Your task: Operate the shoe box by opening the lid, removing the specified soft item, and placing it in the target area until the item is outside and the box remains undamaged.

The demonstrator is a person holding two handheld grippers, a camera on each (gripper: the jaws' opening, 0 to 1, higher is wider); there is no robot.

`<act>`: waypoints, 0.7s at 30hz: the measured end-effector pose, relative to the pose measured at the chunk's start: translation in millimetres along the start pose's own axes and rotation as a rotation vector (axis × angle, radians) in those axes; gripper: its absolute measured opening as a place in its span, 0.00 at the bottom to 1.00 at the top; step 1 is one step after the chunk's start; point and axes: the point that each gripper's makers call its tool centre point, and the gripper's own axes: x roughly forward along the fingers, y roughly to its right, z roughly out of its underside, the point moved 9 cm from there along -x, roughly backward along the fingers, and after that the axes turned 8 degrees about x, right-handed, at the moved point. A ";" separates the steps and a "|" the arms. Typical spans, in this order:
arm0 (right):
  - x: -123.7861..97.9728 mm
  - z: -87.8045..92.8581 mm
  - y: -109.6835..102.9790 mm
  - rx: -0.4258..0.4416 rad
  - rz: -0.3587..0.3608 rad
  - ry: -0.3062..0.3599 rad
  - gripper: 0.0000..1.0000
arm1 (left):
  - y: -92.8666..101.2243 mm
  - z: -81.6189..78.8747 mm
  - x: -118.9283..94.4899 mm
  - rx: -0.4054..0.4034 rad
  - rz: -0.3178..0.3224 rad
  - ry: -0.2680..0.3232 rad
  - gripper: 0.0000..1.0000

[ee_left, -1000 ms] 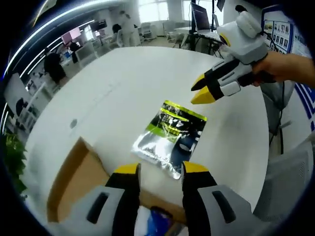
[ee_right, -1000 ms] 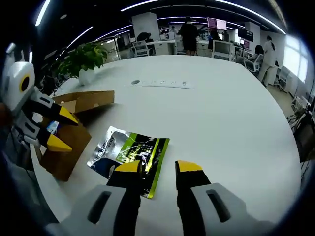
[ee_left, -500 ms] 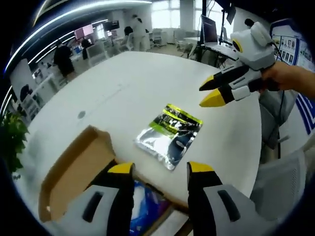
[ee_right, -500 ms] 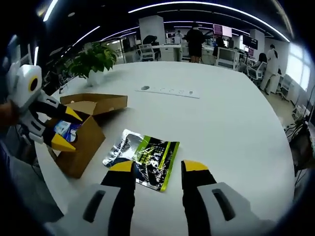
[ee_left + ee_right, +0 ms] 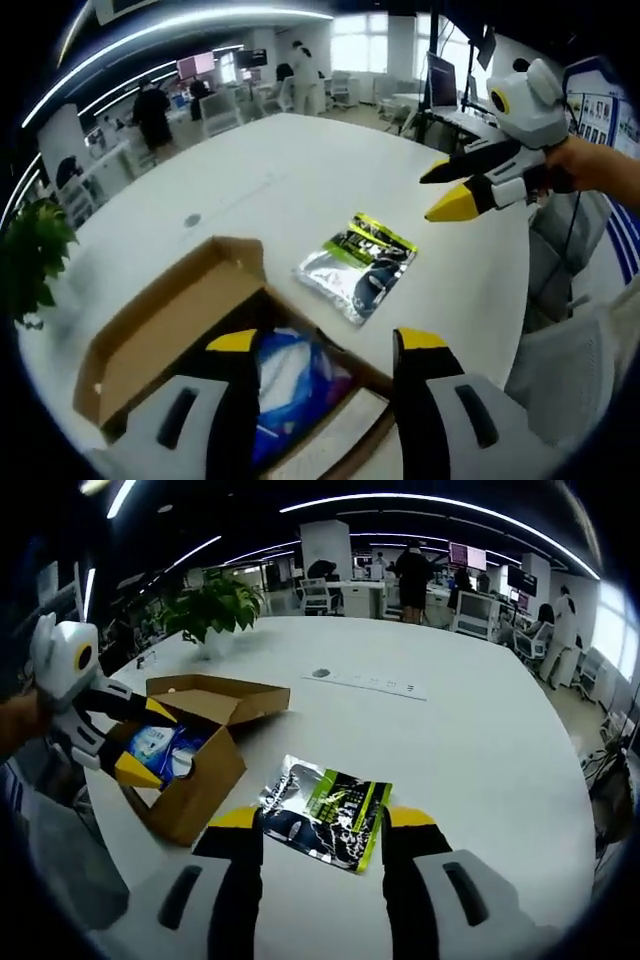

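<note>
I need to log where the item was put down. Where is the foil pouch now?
The foil pouch lies flat on the white table, just beyond the right gripper, beside the open shoe box.

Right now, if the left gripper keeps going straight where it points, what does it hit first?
Probably the blue packet lying in the open shoe box: the left gripper hangs over it, jaws apart. Depth is hard to judge.

Open cardboard shoe box (image 5: 165, 335) on a white table (image 5: 250, 190), lid flap folded back, blue soft item (image 5: 290, 385) inside. Left gripper (image 5: 325, 345), jaws parted, above the box's near corner. Silver-and-green pouch (image 5: 358, 265) flat on the table just beyond the box. Right gripper (image 5: 455, 190), hand-held, jaws parted, beyond the pouch.
</note>
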 end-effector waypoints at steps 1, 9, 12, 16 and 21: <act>-0.5 -1.3 -2.7 -0.003 -0.003 0.001 0.46 | -0.7 2.0 -2.6 -0.008 -0.005 0.003 0.54; -0.5 -9.1 -22.4 -0.033 -0.044 0.009 0.50 | -10.8 19.0 -18.5 -0.055 -0.043 0.020 0.57; 0.5 -10.9 -28.3 -0.038 -0.056 0.010 0.52 | -16.7 26.1 -26.6 -0.072 -0.066 0.027 0.59; 3.3 -10.8 -37.8 -0.052 -0.080 0.007 0.52 | -23.2 34.0 -37.2 -0.094 -0.096 0.038 0.61; 8.5 -9.6 -51.4 -0.059 -0.110 0.002 0.53 | -33.2 42.6 -45.4 -0.106 -0.109 0.035 0.64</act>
